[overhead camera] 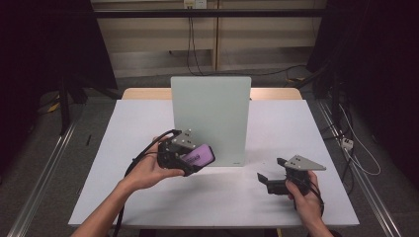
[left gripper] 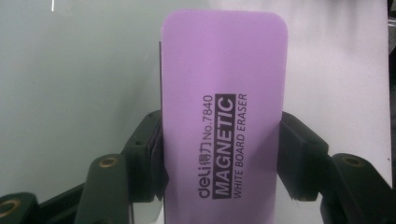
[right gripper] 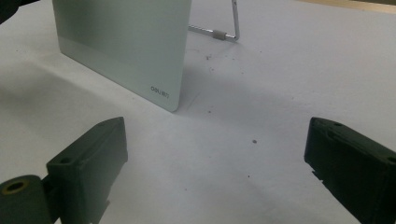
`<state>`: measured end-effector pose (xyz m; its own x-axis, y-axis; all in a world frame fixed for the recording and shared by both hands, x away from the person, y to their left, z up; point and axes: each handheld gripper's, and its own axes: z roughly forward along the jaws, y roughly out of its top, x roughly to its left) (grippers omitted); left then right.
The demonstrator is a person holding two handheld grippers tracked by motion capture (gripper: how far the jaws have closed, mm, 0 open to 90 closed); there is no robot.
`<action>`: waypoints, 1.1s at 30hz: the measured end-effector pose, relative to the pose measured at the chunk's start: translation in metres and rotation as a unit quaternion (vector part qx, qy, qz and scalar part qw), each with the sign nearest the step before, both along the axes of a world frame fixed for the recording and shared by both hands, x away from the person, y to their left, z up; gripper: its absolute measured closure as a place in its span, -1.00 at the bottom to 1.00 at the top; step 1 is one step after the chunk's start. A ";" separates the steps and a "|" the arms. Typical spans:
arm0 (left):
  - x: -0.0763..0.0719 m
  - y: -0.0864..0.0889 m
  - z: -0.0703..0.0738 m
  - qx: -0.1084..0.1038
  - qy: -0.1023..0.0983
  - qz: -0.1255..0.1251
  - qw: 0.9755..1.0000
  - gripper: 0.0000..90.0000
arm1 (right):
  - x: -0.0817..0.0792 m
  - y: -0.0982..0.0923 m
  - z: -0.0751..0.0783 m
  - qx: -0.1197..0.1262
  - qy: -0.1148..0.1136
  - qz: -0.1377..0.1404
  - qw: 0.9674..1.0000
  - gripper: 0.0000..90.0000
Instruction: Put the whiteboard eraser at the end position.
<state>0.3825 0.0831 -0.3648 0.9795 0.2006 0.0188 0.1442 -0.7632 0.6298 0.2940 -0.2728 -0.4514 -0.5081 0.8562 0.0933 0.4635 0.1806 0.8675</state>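
left gripper [overhead camera: 195,160]: clamped on purple eraser [left gripper: 224,116] by its long sides, at the lower-left front of the upright whiteboard [overhead camera: 210,118] | right gripper [overhead camera: 269,180]: jaws spread wide, nothing between, low over white counter [overhead camera: 207,197], right of whiteboard's lower corner | whiteboard: standing mid-counter on a wire stand [right gripper: 224,30]

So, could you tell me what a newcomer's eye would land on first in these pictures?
Probably the purple eraser, clamped in the left gripper just in front of the board's lower left part. Next, the pale board standing upright mid-table on a wire stand. The right gripper sits open and empty, low over the table at the near right.
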 end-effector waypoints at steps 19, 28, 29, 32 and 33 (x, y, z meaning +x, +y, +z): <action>-0.011 -0.026 -0.021 0.049 0.028 -0.031 0.998 -0.09 | 0.002 0.004 -0.001 -0.002 0.002 0.011 1.000 -0.86; -0.022 -0.037 -0.029 0.058 0.045 -0.045 0.996 -0.09 | 0.001 0.006 0.001 -0.006 0.001 0.010 1.000 -0.86; -0.023 -0.039 -0.030 0.057 0.046 -0.048 0.996 -0.09 | 0.001 0.006 0.001 -0.006 0.001 0.010 1.000 -0.86; -0.024 -0.043 -0.033 0.062 0.051 -0.055 0.995 -0.09 | 0.001 0.006 0.001 -0.007 0.000 0.009 1.000 -0.86; -0.025 -0.044 -0.034 0.059 0.054 -0.050 0.996 -0.09 | 0.001 0.006 0.001 -0.007 0.000 0.009 1.000 -0.86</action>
<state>0.3579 0.0390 -0.3991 0.9921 0.1038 -0.0705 0.1254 -0.8451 0.5197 0.2951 -0.2666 -0.4509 -0.5227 0.8486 0.0816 0.4608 0.2007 0.8645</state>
